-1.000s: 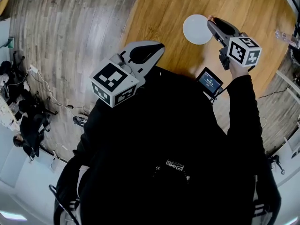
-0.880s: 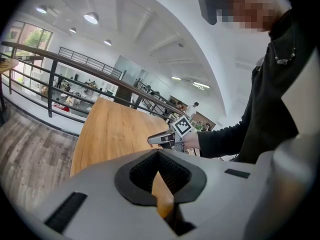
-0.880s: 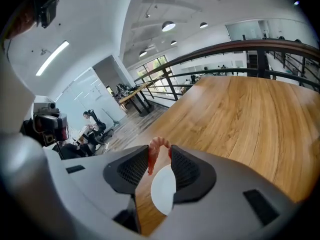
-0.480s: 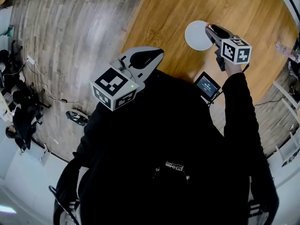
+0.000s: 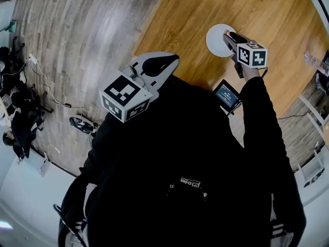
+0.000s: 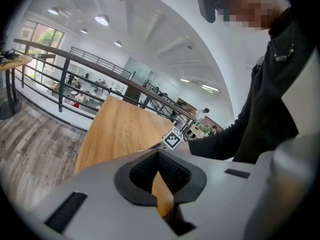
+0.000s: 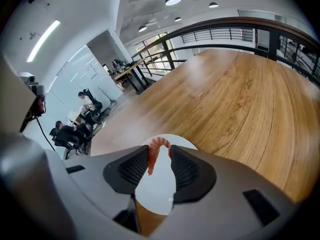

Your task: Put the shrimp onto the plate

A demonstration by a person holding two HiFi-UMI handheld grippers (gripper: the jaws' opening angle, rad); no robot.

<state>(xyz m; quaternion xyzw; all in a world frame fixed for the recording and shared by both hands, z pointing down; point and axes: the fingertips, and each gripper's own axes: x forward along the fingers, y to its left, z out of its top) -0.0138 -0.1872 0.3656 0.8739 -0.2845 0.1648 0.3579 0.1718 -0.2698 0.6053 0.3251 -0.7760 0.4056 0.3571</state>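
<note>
Head view: the person's dark clothing fills the lower frame and hides the near edge of the table [image 5: 267, 9]. The right gripper [image 5: 227, 35] covers part of the white plate [image 5: 215, 41], and the shrimp at its tips is too small to make out here. A second ago the tips stood at the plate's right rim; they now reach in over the plate, with the arm stretched further forward. The left gripper [image 5: 174, 59] has kept its place, held close in front of the body and pointing toward the table edge. A small screen [image 5: 226, 93] lies on the table near the right forearm.

Left gripper view: the left gripper [image 6: 159, 156] has its pads meeting at the tips with nothing between them, and only a wedge of table [image 6: 115, 129] shows through behind them. It is raised clear of the wood. The person's face is blurred.

Right gripper view: the right gripper [image 7: 161, 159] pinches the curved orange shrimp [image 7: 152, 154] between its pads, jaws fairly wide. The shrimp hangs above the plate [image 7: 155, 189], whose rim is partly hidden by the jaws.
</note>
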